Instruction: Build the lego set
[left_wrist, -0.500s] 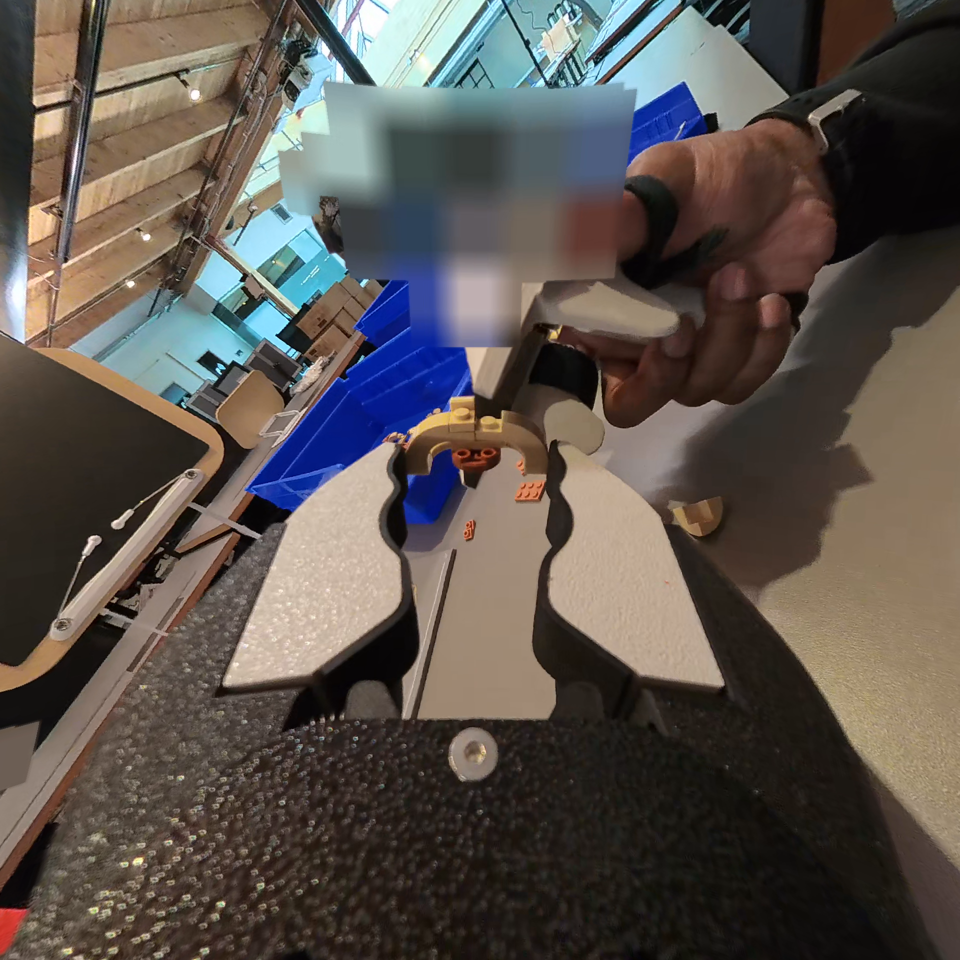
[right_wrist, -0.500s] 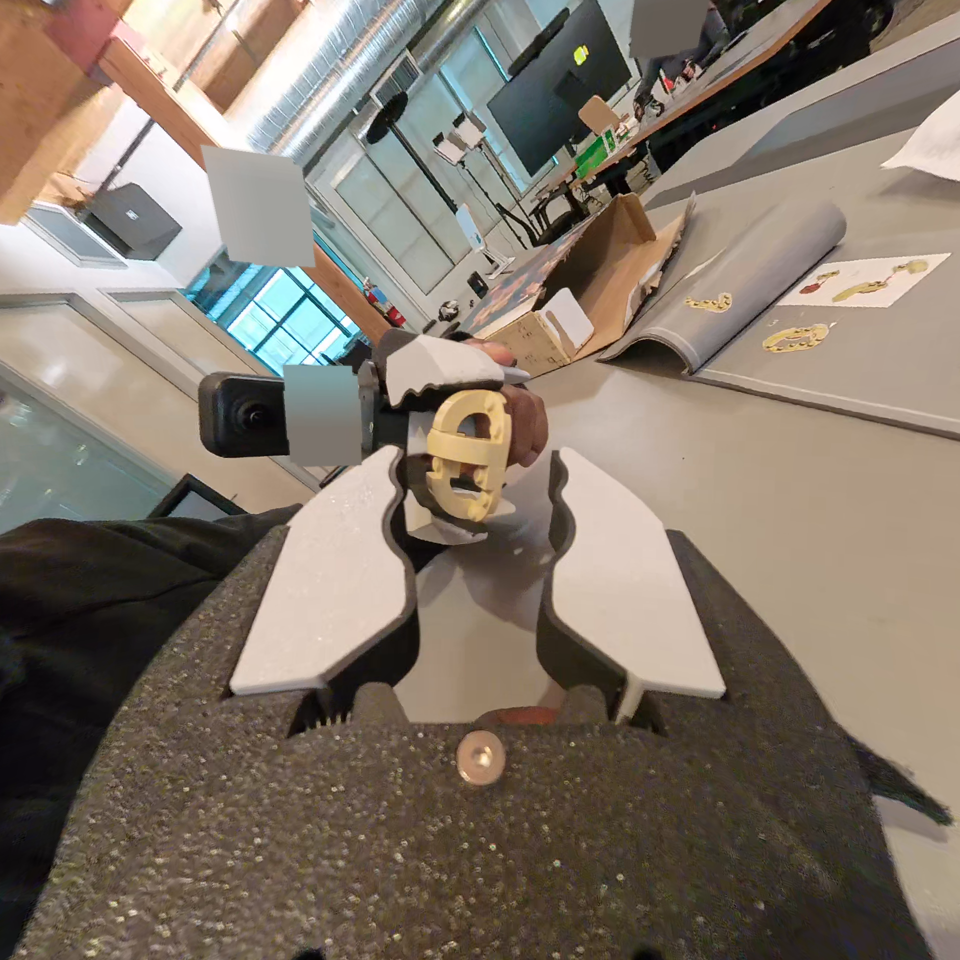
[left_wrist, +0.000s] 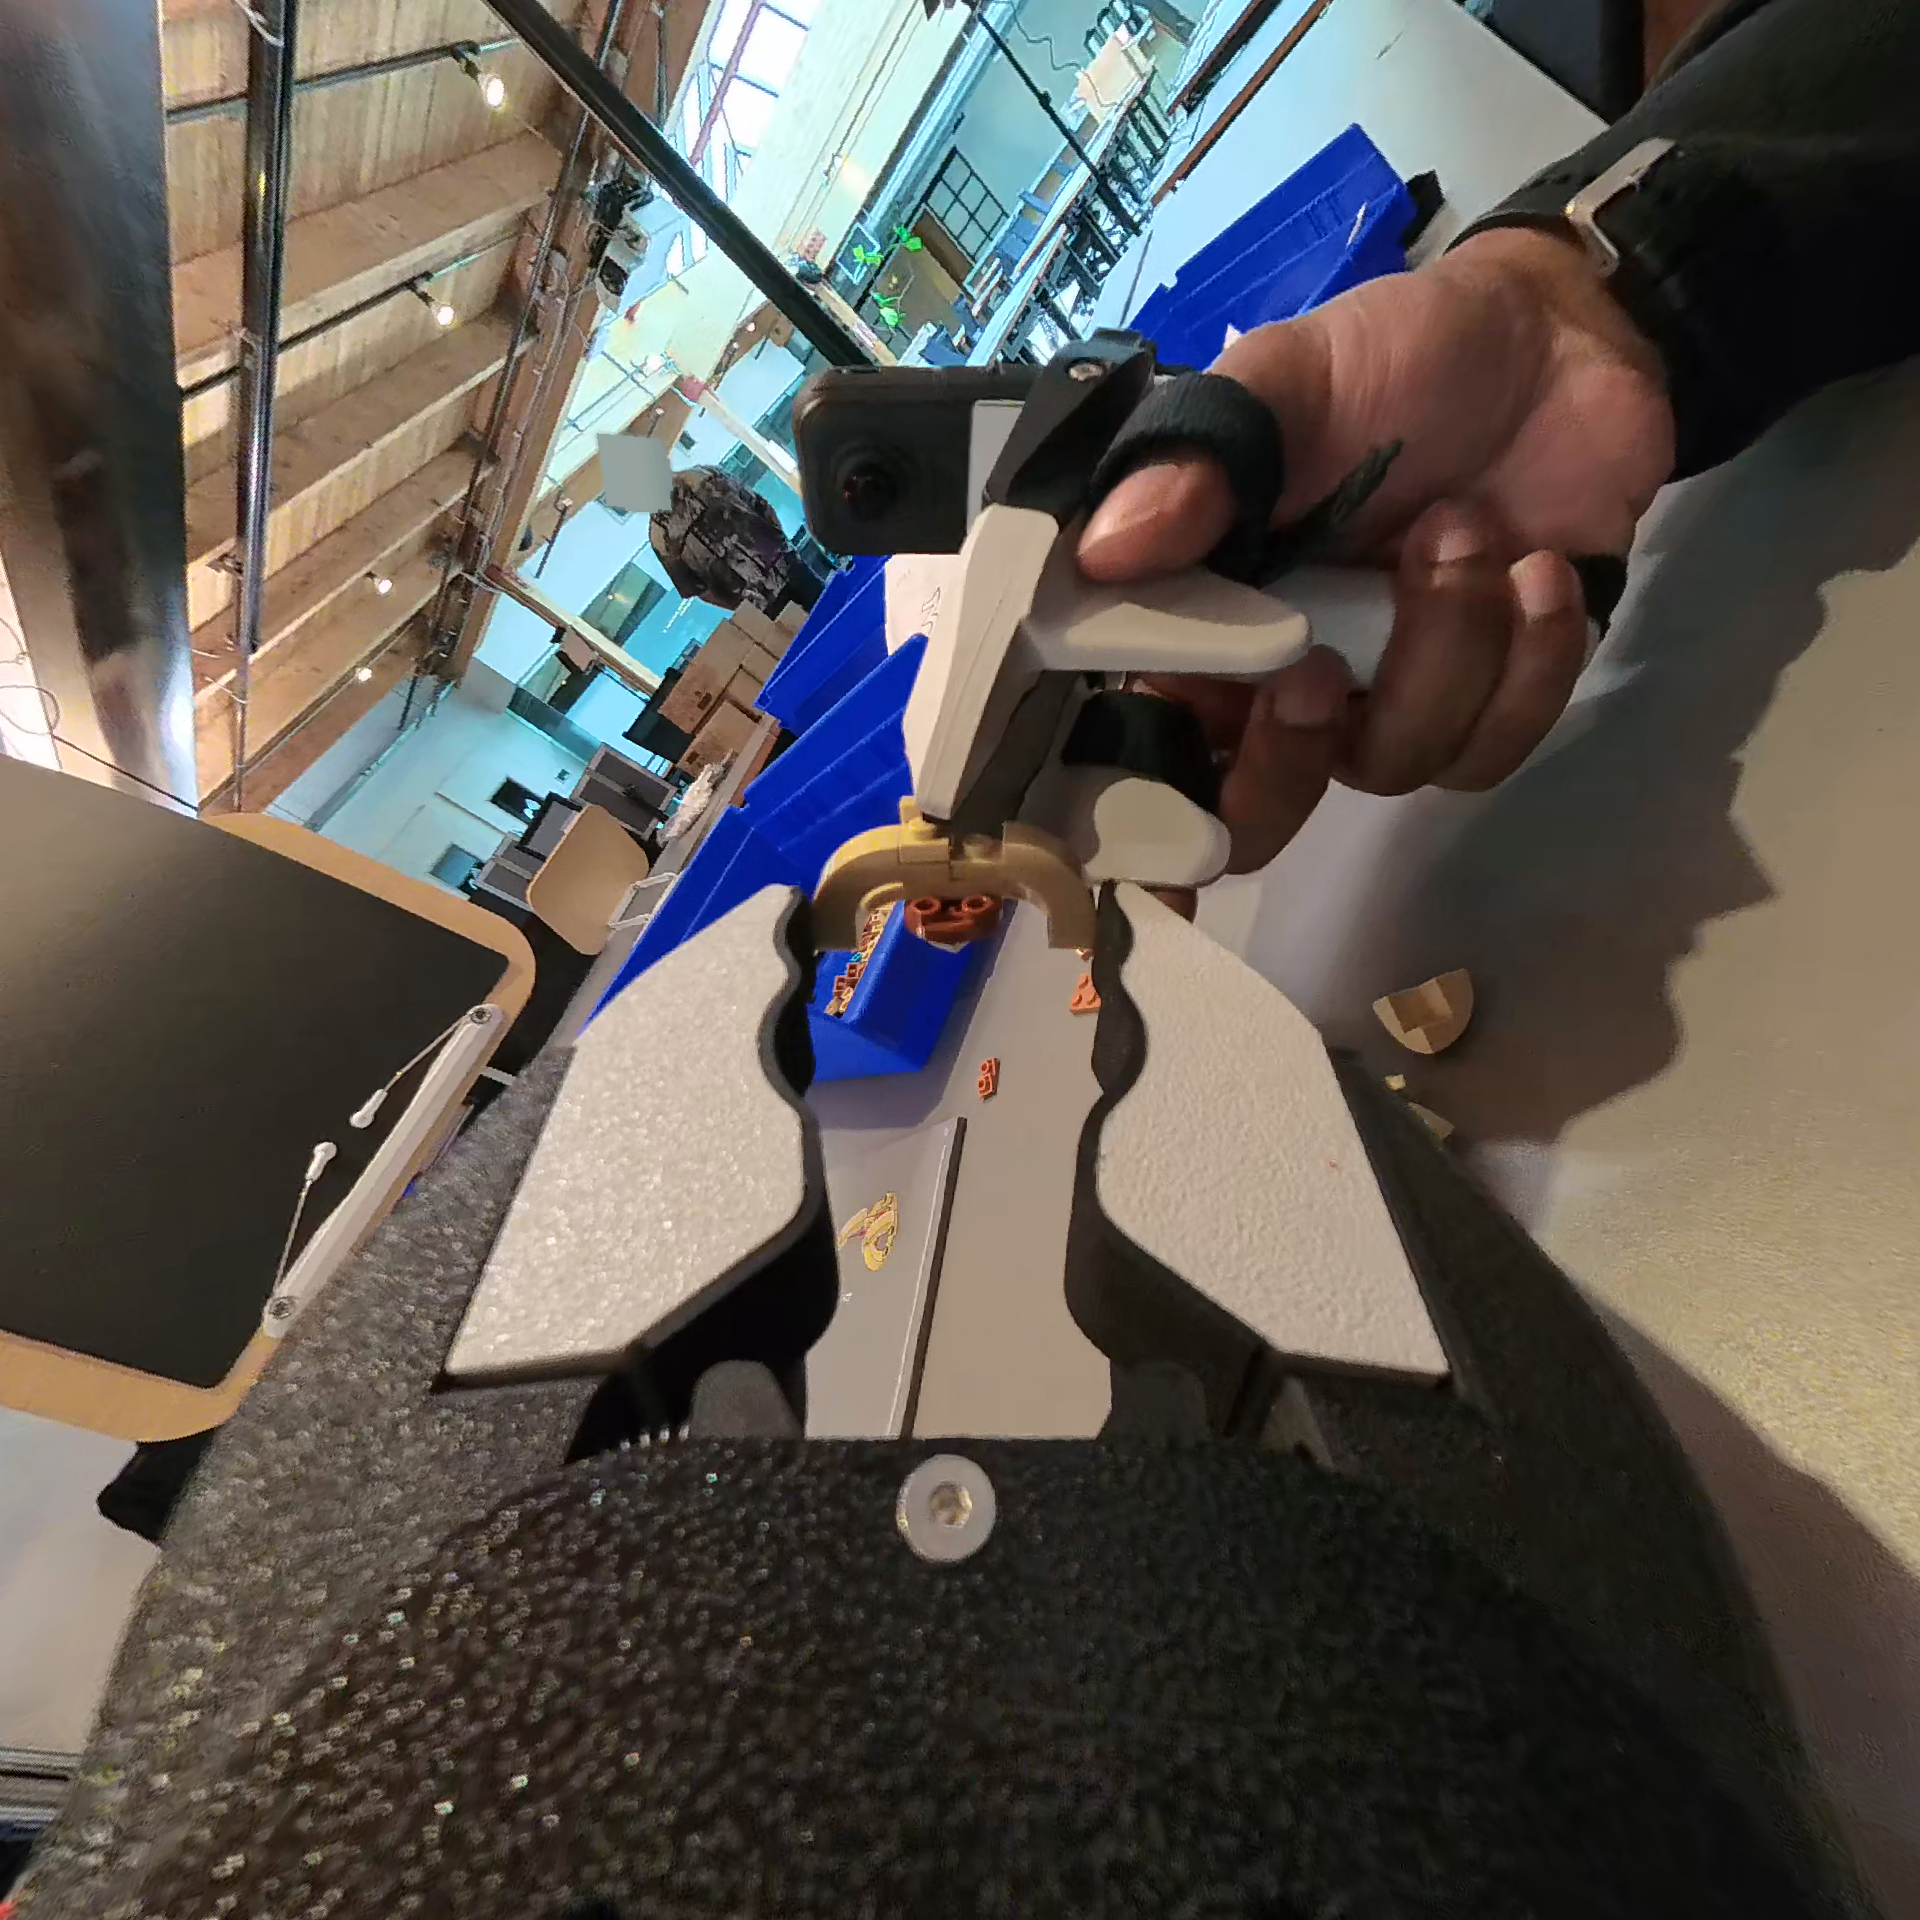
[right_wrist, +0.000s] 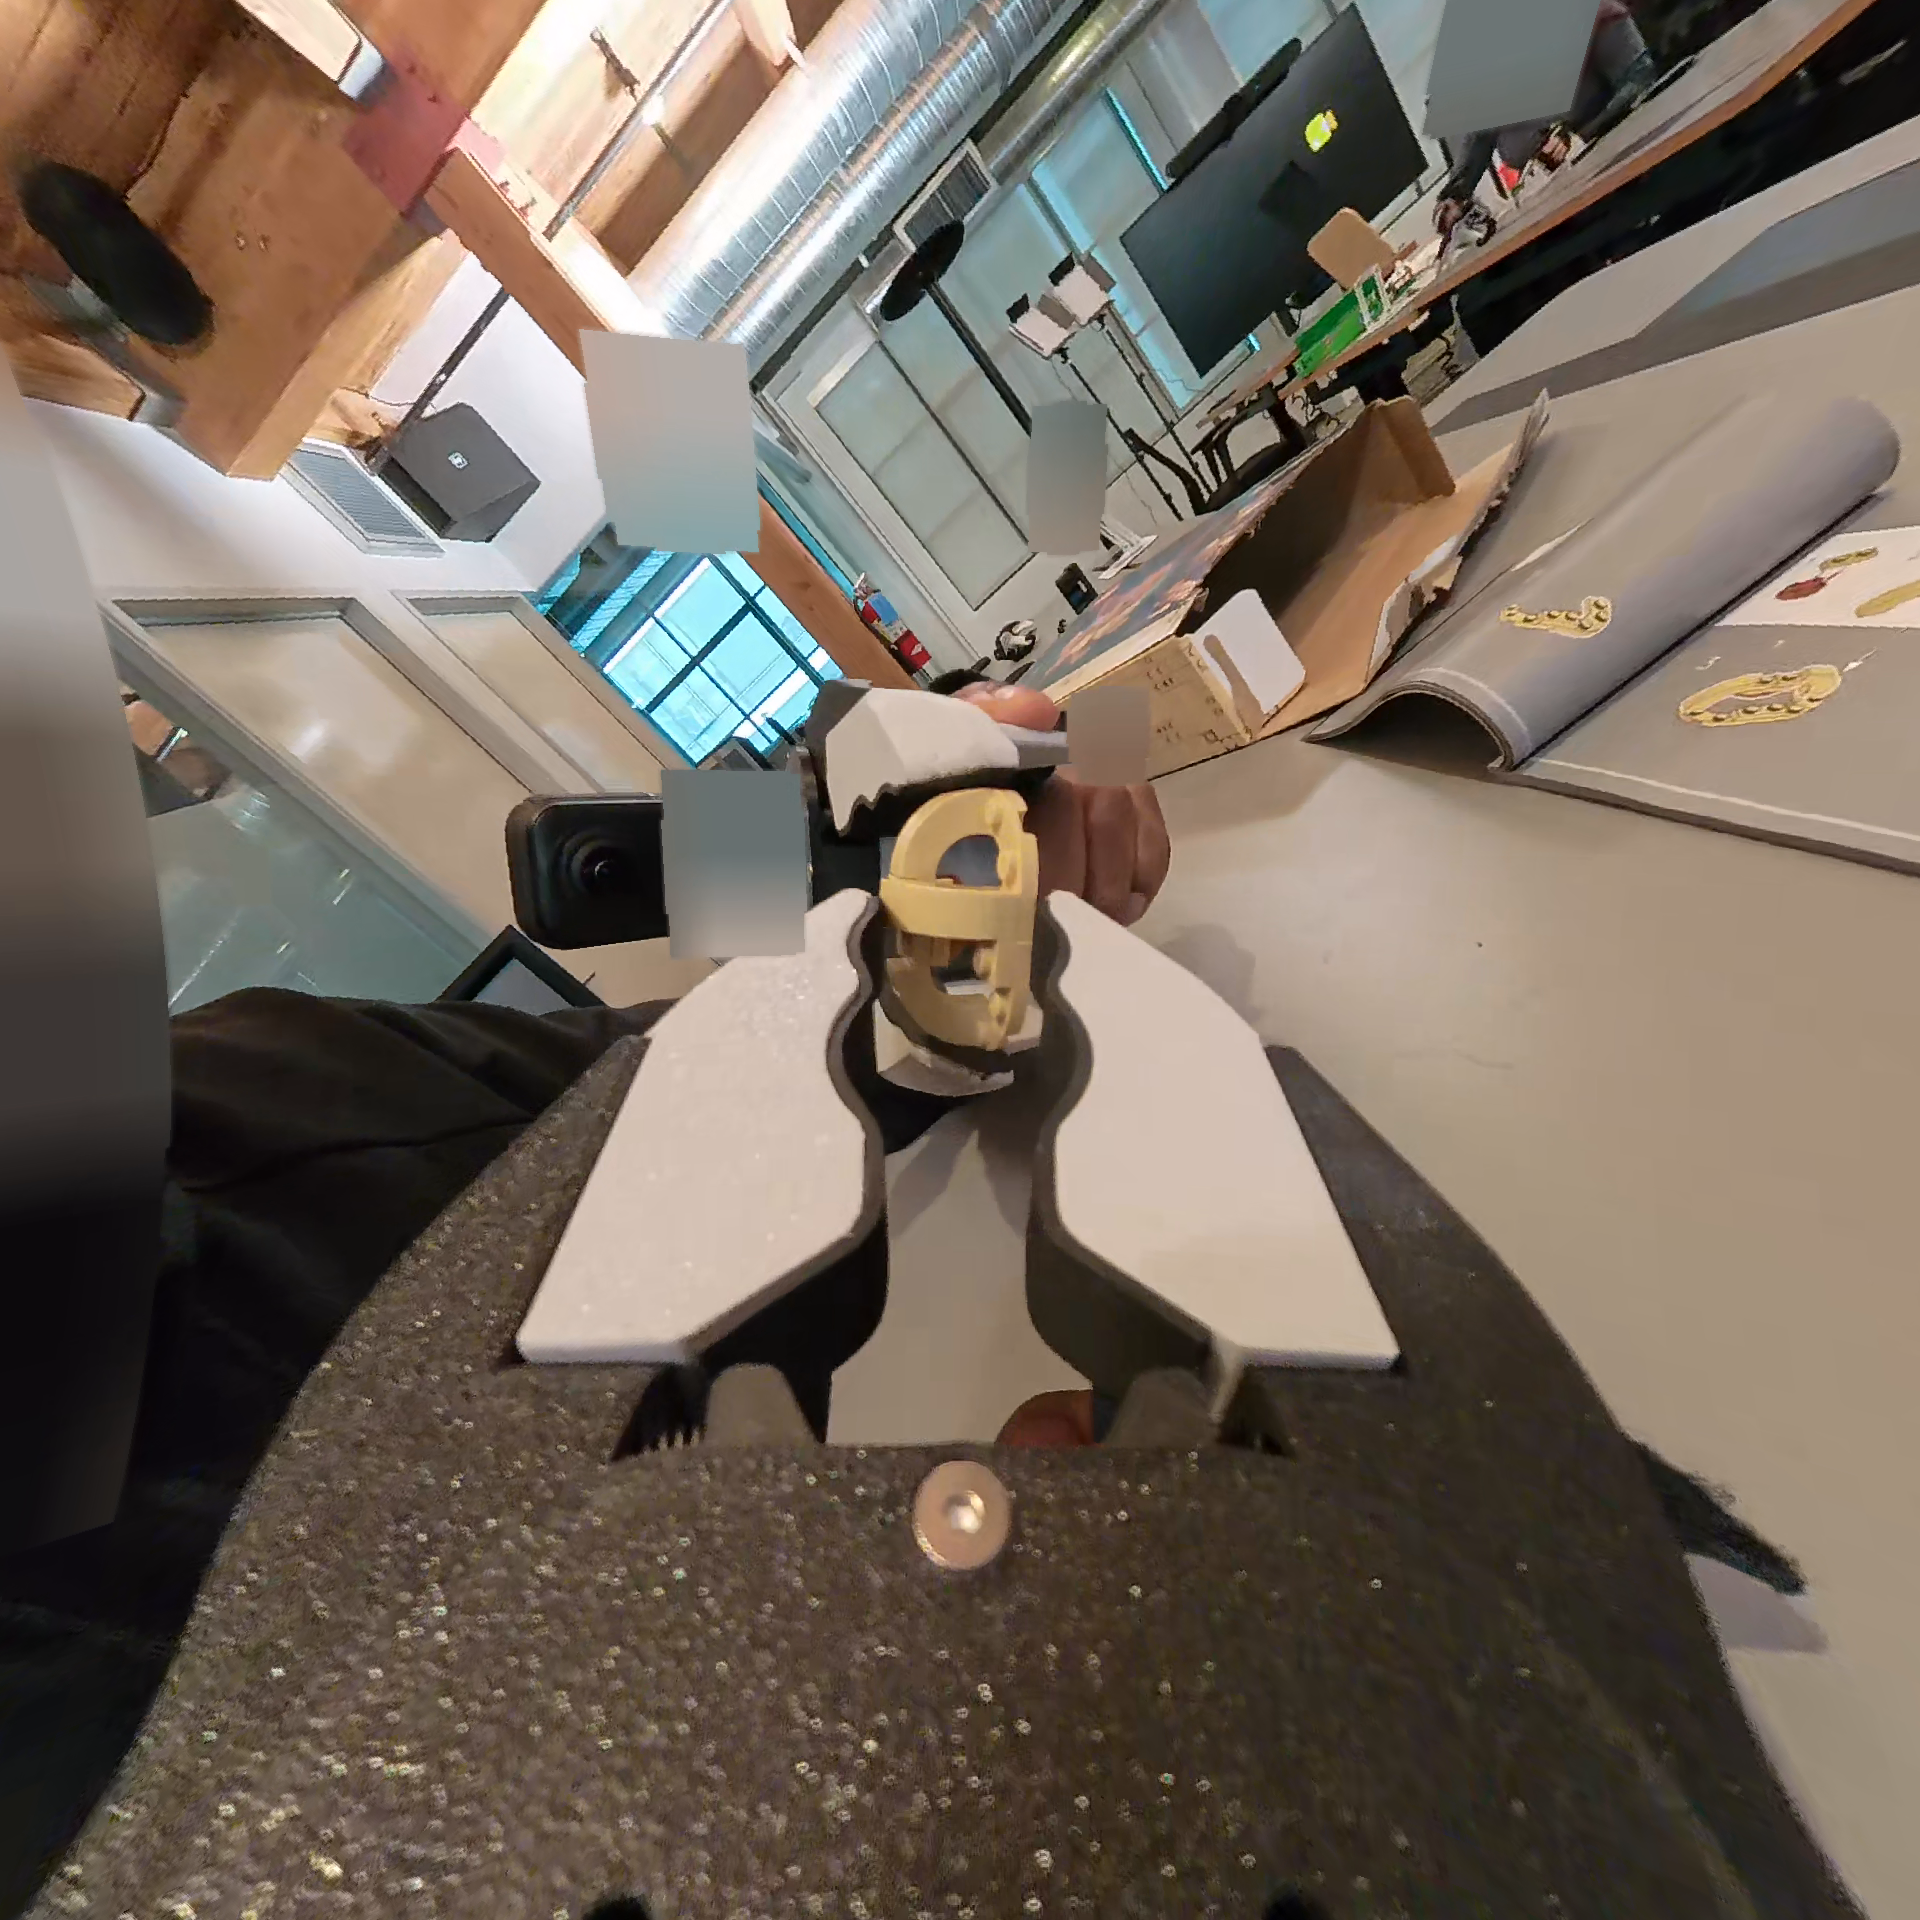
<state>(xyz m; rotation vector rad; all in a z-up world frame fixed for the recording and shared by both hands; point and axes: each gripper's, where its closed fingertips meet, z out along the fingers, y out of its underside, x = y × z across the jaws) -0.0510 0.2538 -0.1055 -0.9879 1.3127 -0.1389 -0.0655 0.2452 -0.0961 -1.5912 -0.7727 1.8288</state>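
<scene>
Grippers meeting over a tan lego ring held above the grey table.

Your left gripper (left_wrist: 951, 914) clamps the tan lego ring (left_wrist: 951, 868) across its width, one fingertip on each outer end, in the air above the table (left_wrist: 1714, 1091). Your right gripper (right_wrist: 958, 935) has closed its fingertips on the same ring from the opposite side, near its middle. Small orange bricks (left_wrist: 987, 1078) lie on the table beyond, beside blue bins (left_wrist: 831, 748); an open instruction booklet (right_wrist: 1662, 665) lies to your right.
</scene>
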